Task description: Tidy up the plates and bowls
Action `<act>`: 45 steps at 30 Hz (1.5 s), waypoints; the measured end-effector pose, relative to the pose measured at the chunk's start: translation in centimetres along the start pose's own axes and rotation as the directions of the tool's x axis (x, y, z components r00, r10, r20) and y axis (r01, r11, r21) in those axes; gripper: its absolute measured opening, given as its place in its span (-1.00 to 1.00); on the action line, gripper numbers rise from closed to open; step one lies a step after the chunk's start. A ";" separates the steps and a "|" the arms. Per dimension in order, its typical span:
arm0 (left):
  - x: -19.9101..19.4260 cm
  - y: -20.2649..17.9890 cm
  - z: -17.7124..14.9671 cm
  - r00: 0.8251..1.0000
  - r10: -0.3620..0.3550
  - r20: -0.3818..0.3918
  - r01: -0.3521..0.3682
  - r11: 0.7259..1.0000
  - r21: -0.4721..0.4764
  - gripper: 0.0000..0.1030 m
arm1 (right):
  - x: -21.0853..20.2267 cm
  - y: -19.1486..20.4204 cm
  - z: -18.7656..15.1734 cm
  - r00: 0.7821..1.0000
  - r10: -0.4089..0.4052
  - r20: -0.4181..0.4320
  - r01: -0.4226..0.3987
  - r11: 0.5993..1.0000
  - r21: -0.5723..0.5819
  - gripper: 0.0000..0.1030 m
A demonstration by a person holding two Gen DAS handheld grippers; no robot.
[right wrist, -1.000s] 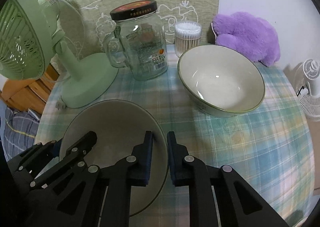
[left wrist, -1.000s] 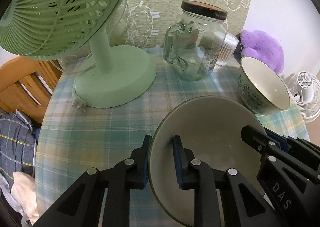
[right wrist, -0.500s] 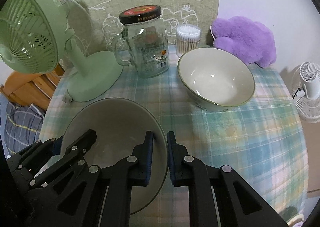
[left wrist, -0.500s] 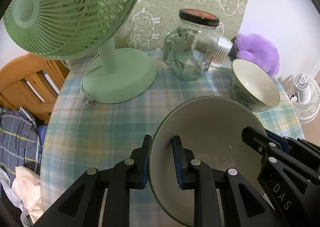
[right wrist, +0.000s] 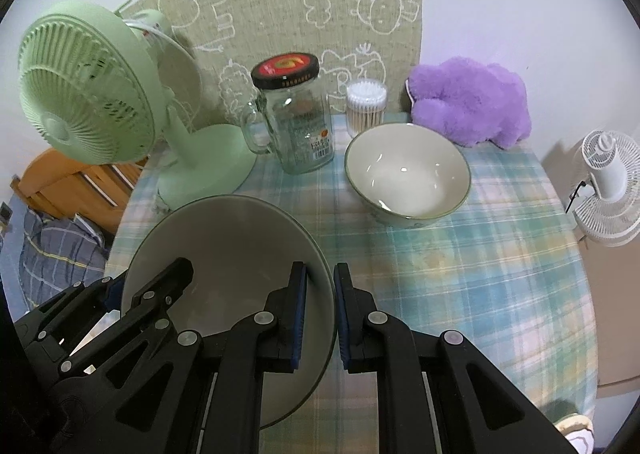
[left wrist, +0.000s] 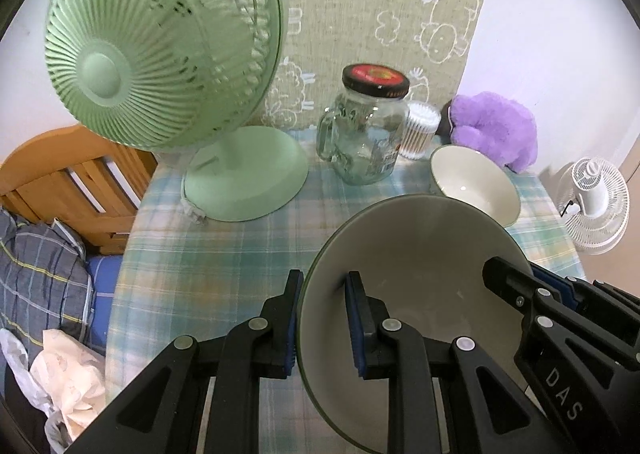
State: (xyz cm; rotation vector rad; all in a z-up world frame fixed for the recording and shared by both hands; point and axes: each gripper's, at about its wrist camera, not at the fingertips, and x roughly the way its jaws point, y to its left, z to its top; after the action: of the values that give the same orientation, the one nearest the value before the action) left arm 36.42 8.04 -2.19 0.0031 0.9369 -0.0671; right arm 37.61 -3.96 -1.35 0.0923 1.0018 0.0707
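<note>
On the round desk (right wrist: 500,254), covered by a green and blue checked cloth, the green table fan (left wrist: 160,42) stands at the left rear and is the largest thing. In front of it, above the cloth, a big grey-white bowl (left wrist: 420,254) with a dark green rim is held between both tongs. The left tongs (left wrist: 320,318) are closed on its left rim, one pad outside the wall and one inside. The right tongs (right wrist: 320,314) are closed on the opposite rim in the same way. A second bowl (right wrist: 408,170), cream with a green rim, rests on the desk further back to the right, apart from the held one. Behind it lies a purple plush toy (right wrist: 468,106). A glass jar mug (right wrist: 296,122) with a black lid stands near the fan's base, and a small tub of cotton swabs (right wrist: 366,106) is just beside it.
</note>
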 end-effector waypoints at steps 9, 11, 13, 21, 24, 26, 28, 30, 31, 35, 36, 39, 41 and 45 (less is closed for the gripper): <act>-4.8 -1.0 -0.6 0.999 0.013 0.036 -0.012 1.000 -0.008 -0.63 | -4.7 -0.3 -0.7 0.999 0.019 0.026 -0.019 1.000 -0.004 -0.68; -5.8 -1.3 -0.9 0.999 0.015 0.043 -0.015 1.000 -0.008 -0.63 | -5.8 -0.5 -1.0 0.999 0.021 0.032 -0.021 1.000 -0.007 -0.68; -6.9 -1.7 -1.3 0.999 0.016 0.047 -0.016 1.000 -0.011 -0.63 | -6.9 -0.7 -1.4 0.999 0.024 0.036 -0.023 1.000 -0.010 -0.68; -10.5 -3.1 -3.1 0.998 0.027 0.063 -0.026 1.000 -0.014 -0.62 | -11.0 -1.6 -3.4 0.998 0.030 0.055 -0.029 0.999 -0.024 -0.68; -11.9 -3.8 -4.0 0.997 0.036 0.072 -0.035 0.999 -0.012 -0.62 | -12.2 -2.0 -4.3 0.997 0.039 0.060 -0.038 0.999 -0.023 -0.68; -12.9 -4.4 -4.9 0.996 0.040 0.078 -0.039 0.999 -0.014 -0.62 | -13.3 -2.5 -5.1 0.997 0.045 0.068 -0.043 0.999 -0.022 -0.68; -13.6 -5.0 -5.7 0.996 0.047 0.078 -0.046 0.999 -0.016 -0.62 | -14.0 -2.8 -5.8 0.996 0.050 0.068 -0.049 0.999 -0.022 -0.68; -14.1 -5.4 -6.3 0.996 0.052 0.078 -0.051 0.999 -0.018 -0.62 | -14.8 -3.3 -6.7 0.996 0.056 0.067 -0.054 0.998 -0.029 -0.68; -14.4 -5.7 -6.8 0.995 0.055 0.078 -0.053 0.998 -0.019 -0.62 | -15.0 -3.5 -7.1 0.996 0.058 0.066 -0.056 0.998 -0.030 -0.68; -15.2 -6.9 -9.1 0.996 0.063 0.065 -0.062 0.998 -0.031 -0.62 | -16.1 -4.6 -9.3 0.996 0.066 0.056 -0.064 0.997 -0.038 -0.68; -15.4 -7.1 -9.7 0.996 0.066 0.059 -0.063 0.997 -0.036 -0.62 | -16.3 -4.8 -9.9 0.996 0.068 0.051 -0.066 0.997 -0.041 -0.68; -15.9 -7.9 -11.6 0.997 0.068 0.047 -0.066 0.997 -0.045 -0.62 | -16.7 -5.5 -11.6 0.997 0.070 0.035 -0.068 0.996 -0.050 -0.68; -16.0 -8.4 -12.8 0.997 0.068 0.039 -0.066 0.996 -0.054 -0.62 | -16.9 -6.0 -12.7 0.997 0.071 0.025 -0.070 0.996 -0.056 -0.68; -15.9 -9.0 -14.6 0.997 0.070 0.015 -0.069 0.996 -0.061 -0.61 | -16.8 -6.9 -14.7 0.997 0.074 -0.012 -0.074 0.996 -0.059 -0.68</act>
State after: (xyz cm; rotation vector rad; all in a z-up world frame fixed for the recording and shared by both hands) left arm 14.74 0.41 2.17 -0.0209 0.9205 0.0257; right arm 16.26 -11.86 4.10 0.0750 1.0049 0.1684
